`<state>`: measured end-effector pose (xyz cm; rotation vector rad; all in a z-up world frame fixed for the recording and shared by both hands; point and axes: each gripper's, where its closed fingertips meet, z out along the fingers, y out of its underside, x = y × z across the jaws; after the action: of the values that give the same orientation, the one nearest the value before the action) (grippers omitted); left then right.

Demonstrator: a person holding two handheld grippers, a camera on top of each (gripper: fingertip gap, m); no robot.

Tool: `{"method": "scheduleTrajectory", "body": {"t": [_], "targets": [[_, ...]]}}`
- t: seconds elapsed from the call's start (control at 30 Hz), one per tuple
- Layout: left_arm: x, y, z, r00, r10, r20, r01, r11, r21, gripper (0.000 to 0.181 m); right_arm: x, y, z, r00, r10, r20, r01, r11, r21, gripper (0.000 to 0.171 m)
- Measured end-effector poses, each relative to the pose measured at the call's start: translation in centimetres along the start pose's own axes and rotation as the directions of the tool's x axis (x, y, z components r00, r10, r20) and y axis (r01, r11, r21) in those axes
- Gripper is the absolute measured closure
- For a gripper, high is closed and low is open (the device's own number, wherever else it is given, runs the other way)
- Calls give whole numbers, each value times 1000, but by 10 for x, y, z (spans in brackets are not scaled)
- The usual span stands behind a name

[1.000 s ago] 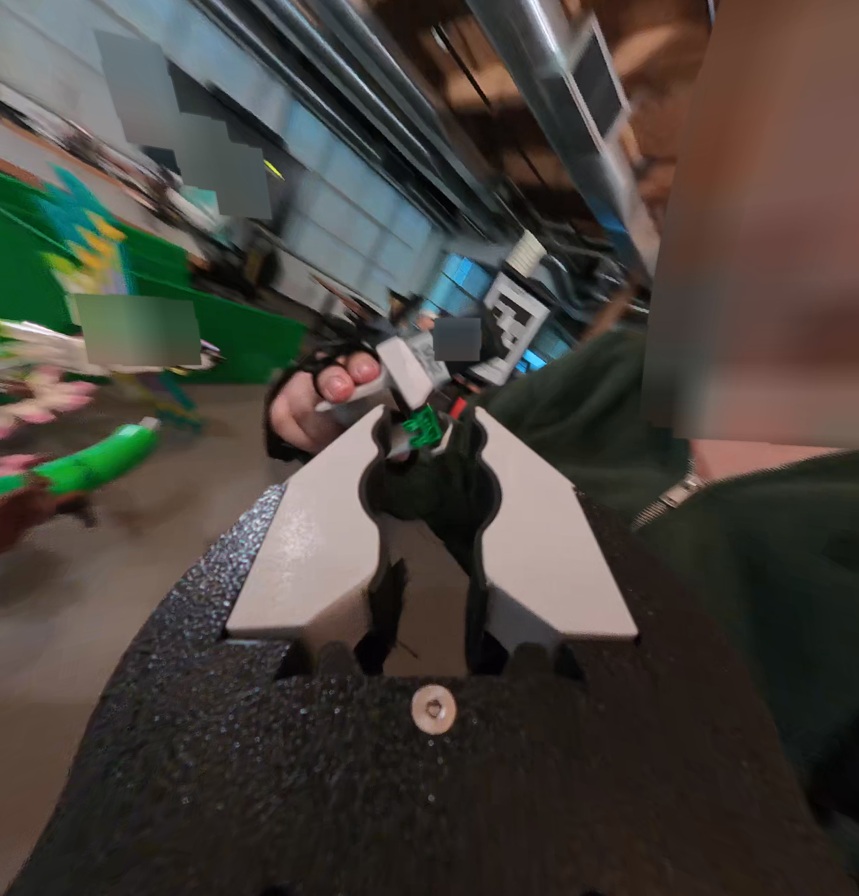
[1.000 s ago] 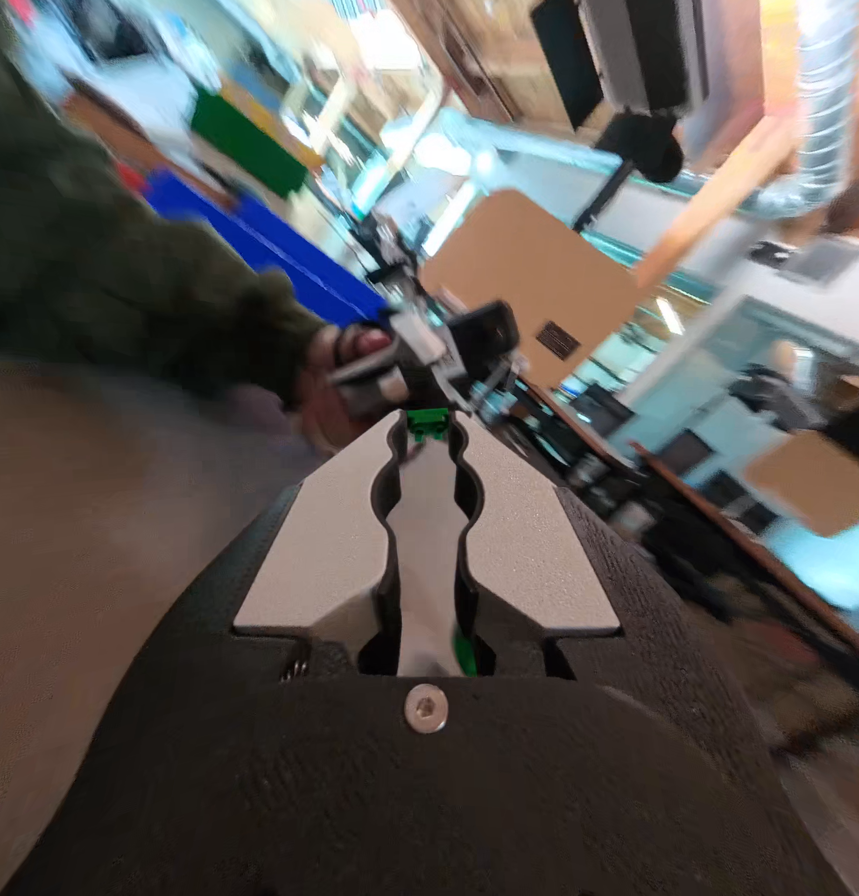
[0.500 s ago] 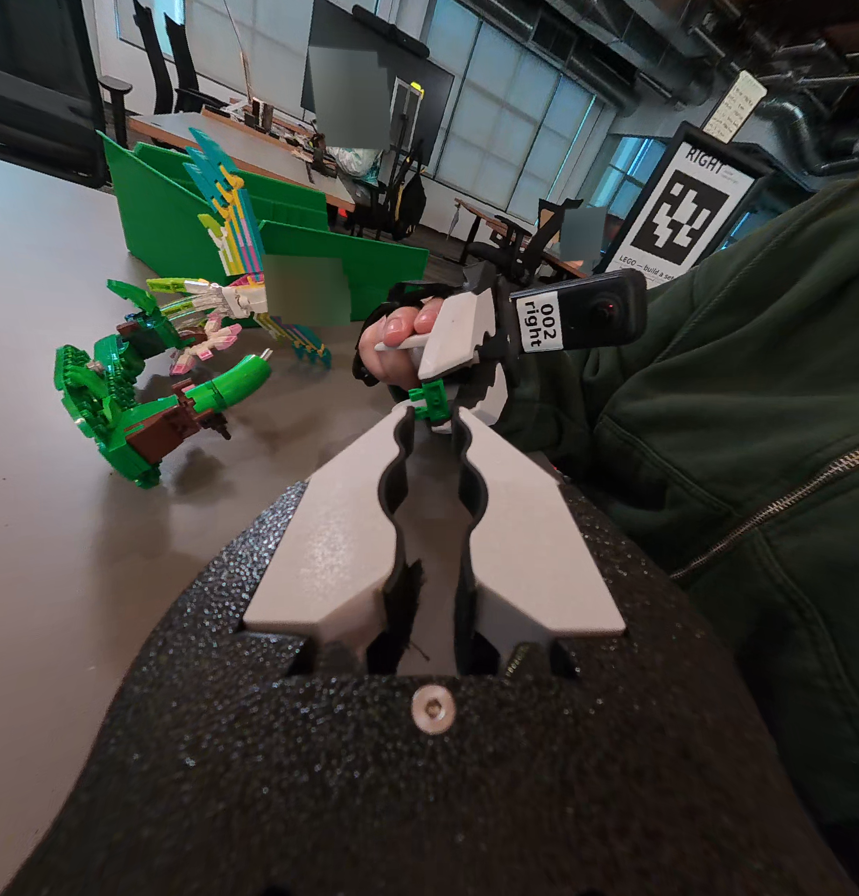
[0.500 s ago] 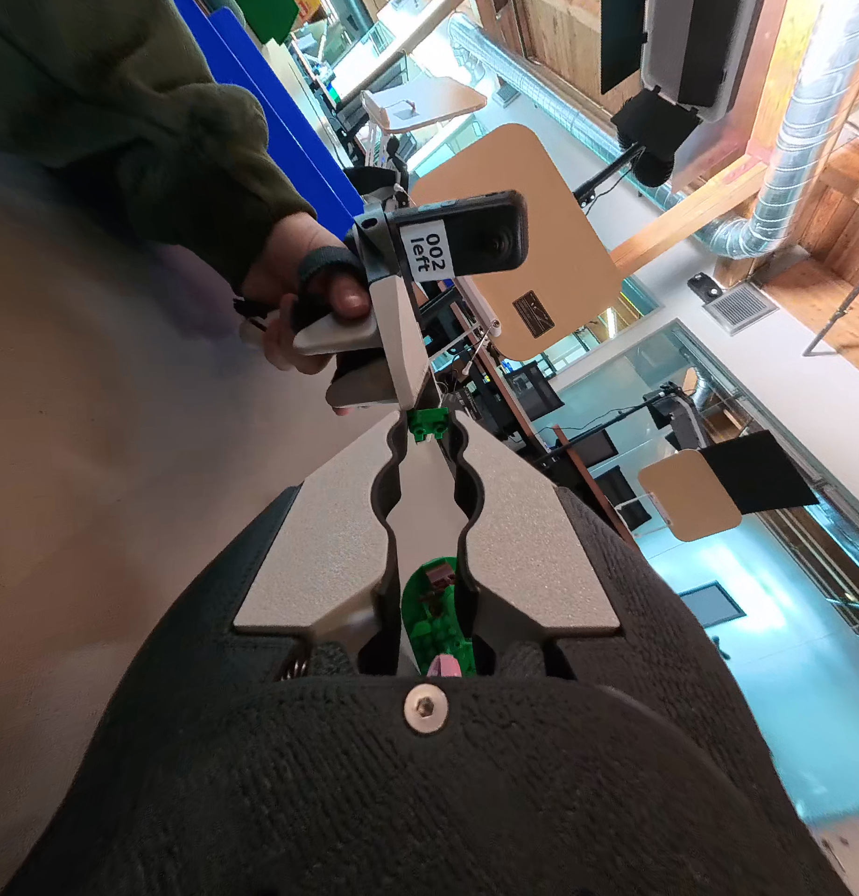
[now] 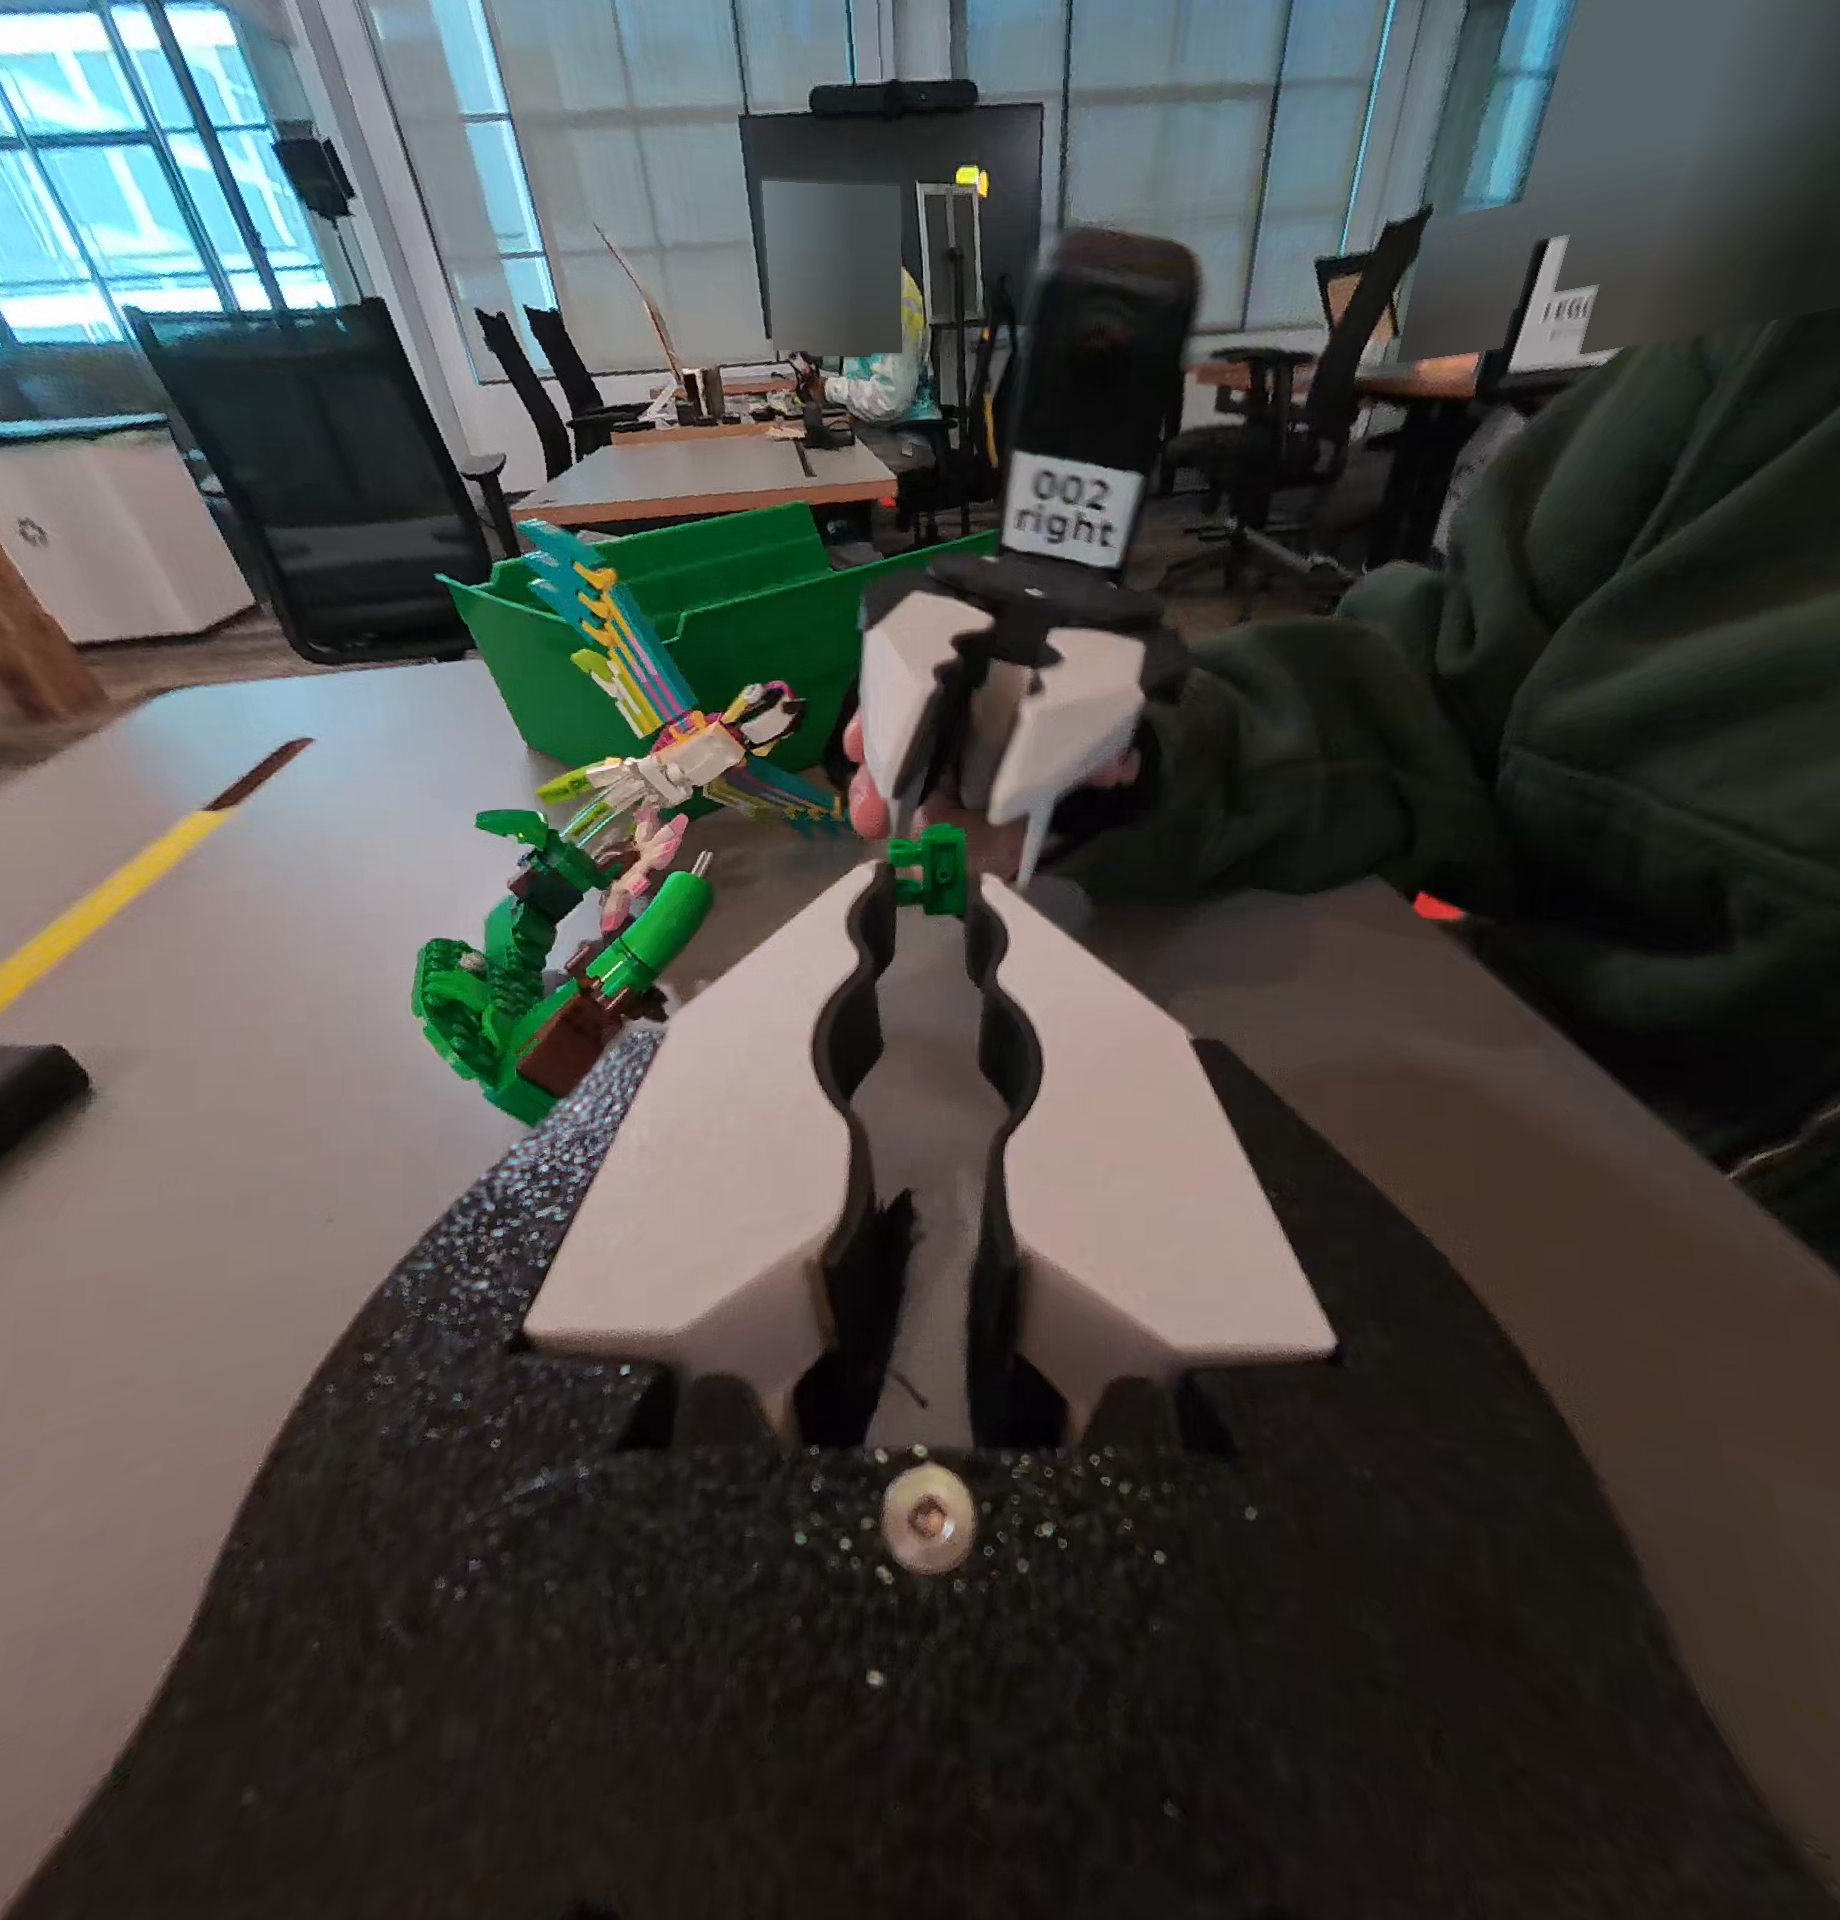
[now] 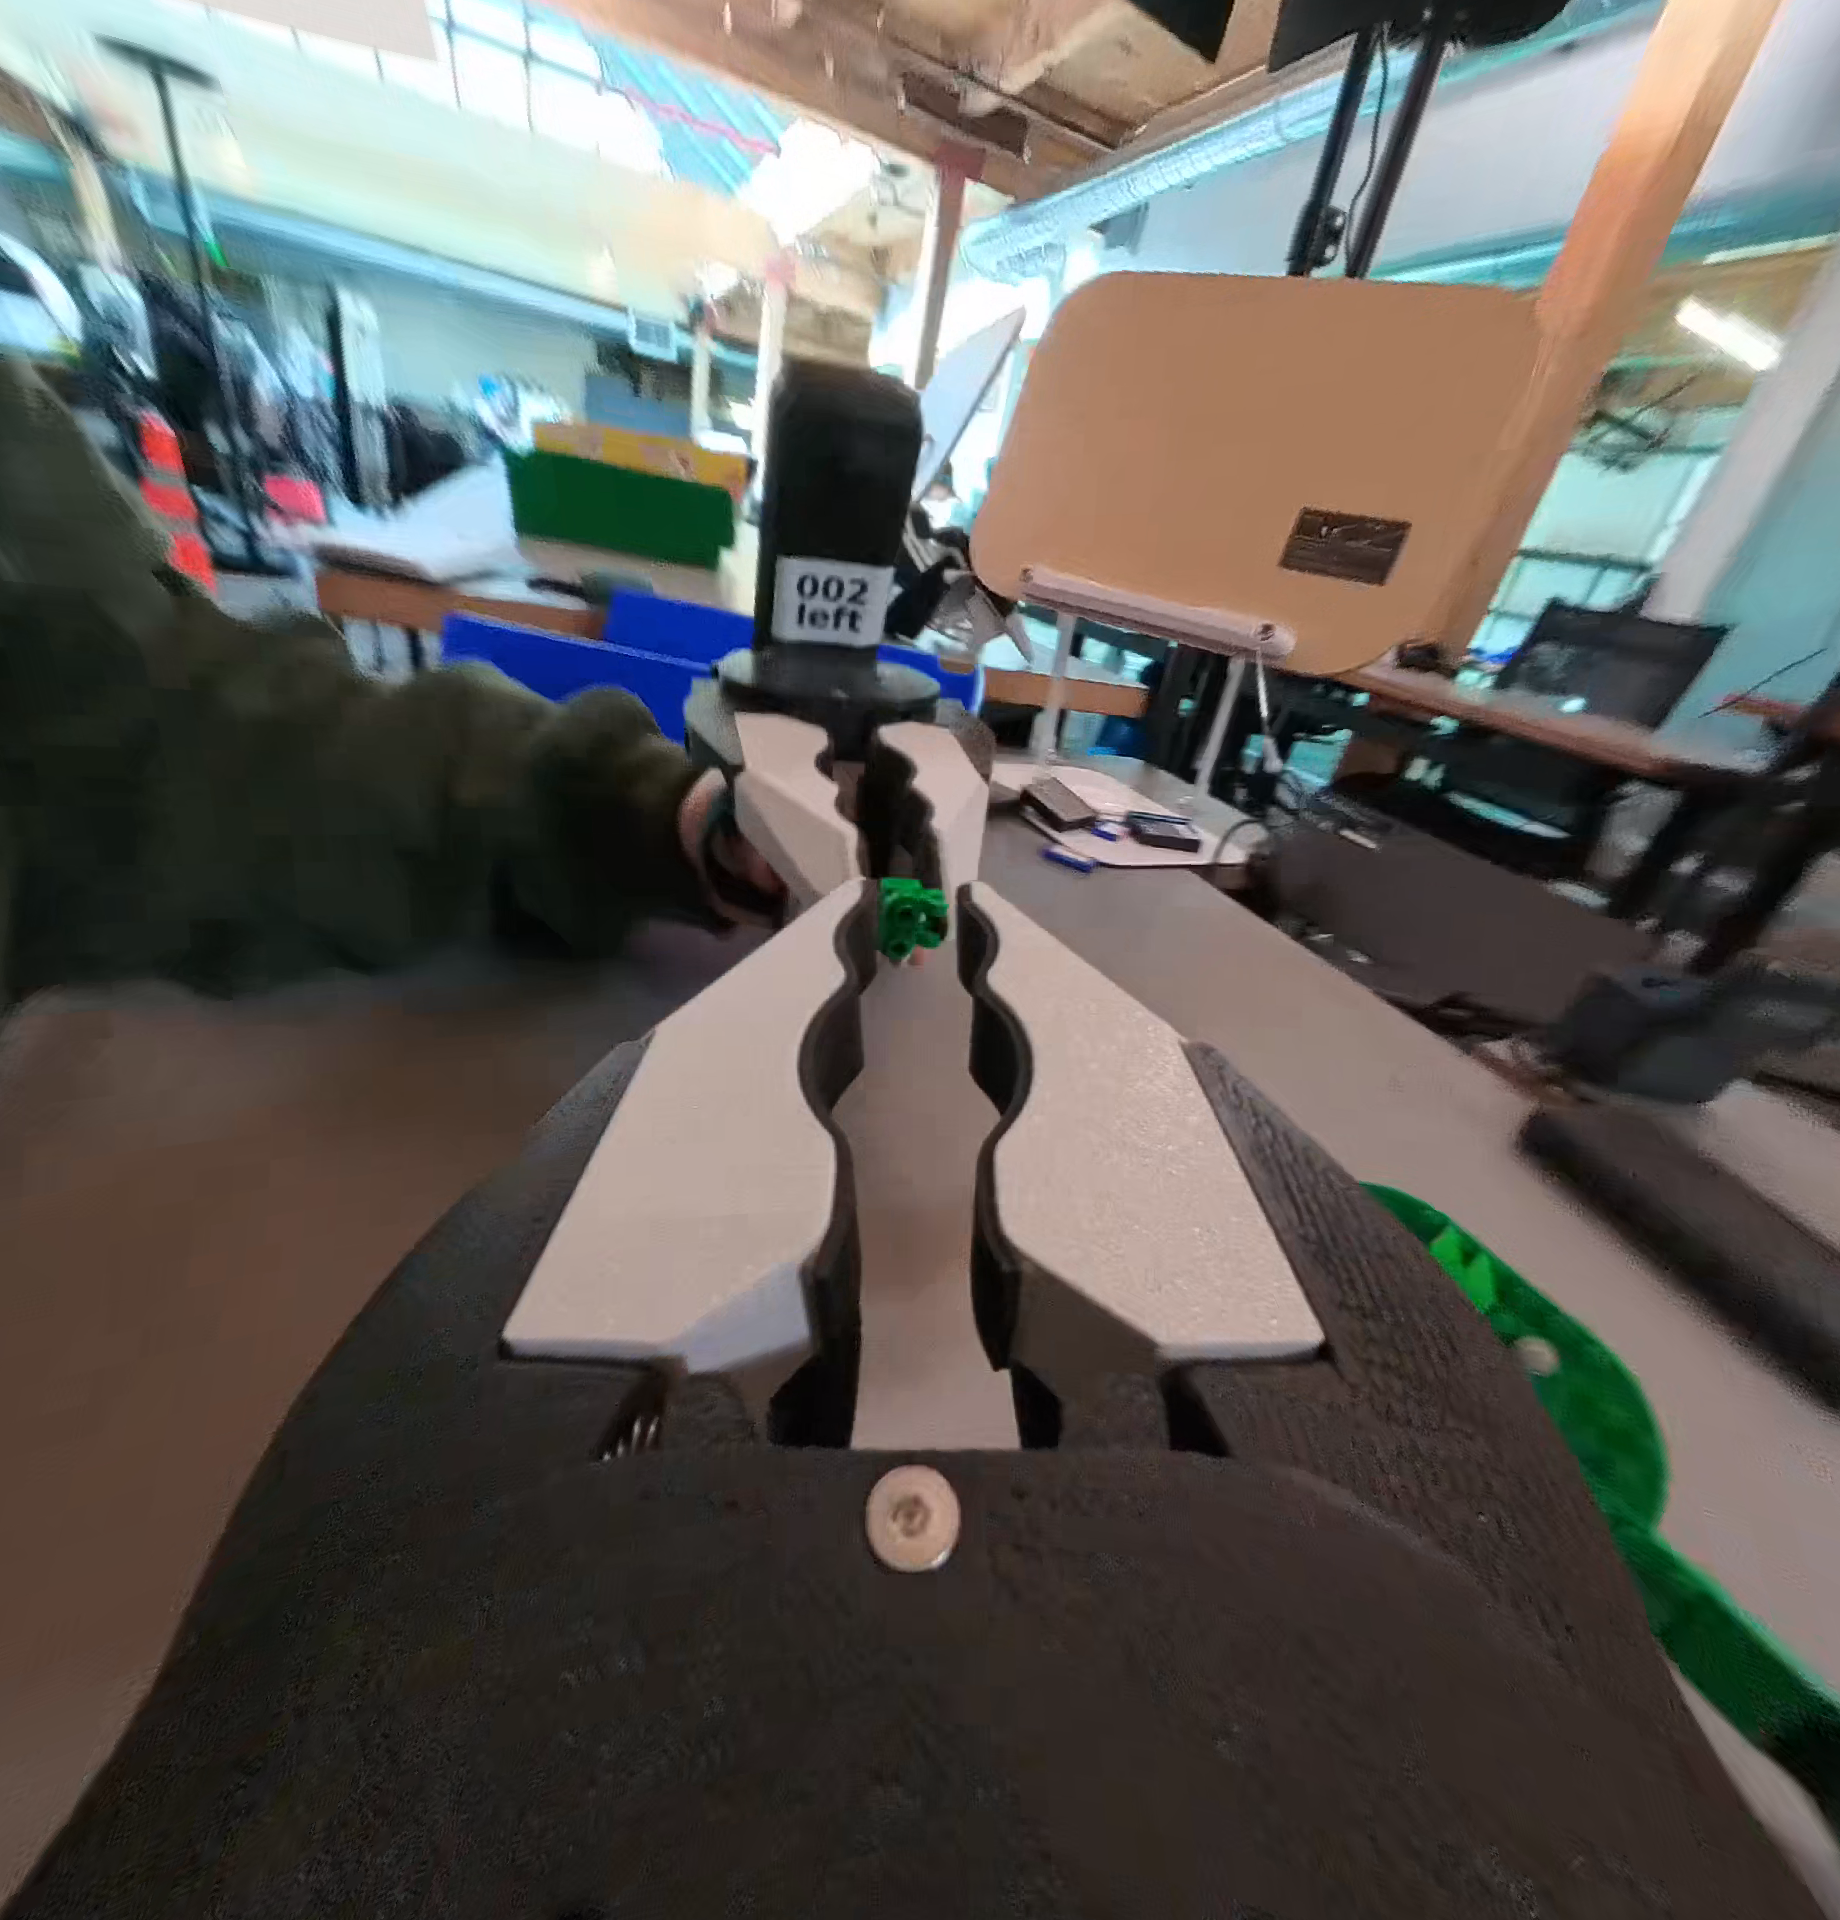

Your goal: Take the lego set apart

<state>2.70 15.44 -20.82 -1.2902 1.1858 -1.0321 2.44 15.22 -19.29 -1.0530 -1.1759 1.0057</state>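
Left wrist view only: lego model point(image 5: 573, 914) on the table point(image 5: 220, 1143), left of the left gripper point(image 5: 928, 885), whose tips pinch a green piece point(image 5: 931, 871). Right gripper point(image 6: 908, 916) stands narrowly parted around the piece. Both cameras bear white labels.

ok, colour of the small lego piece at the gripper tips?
Green. The small lego piece shows best in the left wrist view, pinched at the left gripper tips.

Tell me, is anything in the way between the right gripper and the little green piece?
Nothing visible. The little green piece already sits at the tips of the right gripper, with the left gripper just beyond it. Whether the pads press it is unclear.
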Motion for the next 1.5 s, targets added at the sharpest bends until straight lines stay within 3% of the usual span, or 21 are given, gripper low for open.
{"method": "scheduleTrajectory", "body": {"t": [0.33,0.6,0.73,0.87,0.93,1.03,1.17,1.33,1.5], "targets": [[15,-2,3,996,30,-79,-29,1000,8,170,-17,5,0,973,164,162,-161,986,-34,165],[12,12,2,998,52,-28,-55,994,-99,170,-17,19,-2,984,102,144,-85,989,-119,171],[10,15,-18,1000,16,-8,-16,996,-90,170,-8,23,-12,986,103,128,-87,988,-125,171],[13,18,-10,1000,28,-5,-28,995,-94,170,-25,39,0,971,159,179,-127,976,-179,171],[14,15,-8,987,158,29,-154,983,-103,170,-23,34,1,916,351,194,-325,933,-154,166],[19,6,-5,948,313,60,-309,948,-74,170,-22,25,-1,731,621,282,-604,782,-157,151],[21,4,-2,911,404,82,-398,914,-83,170,-38,19,-1,610,700,372,-680,703,-209,146],[27,9,5,850,522,75,-510,850,-131,170,-41,14,-2,400,812,424,-802,534,-266,143],[28,6,5,826,557,86,-545,828,-131,170,-38,16,-1,366,835,411,-827,494,-268,157]]}}
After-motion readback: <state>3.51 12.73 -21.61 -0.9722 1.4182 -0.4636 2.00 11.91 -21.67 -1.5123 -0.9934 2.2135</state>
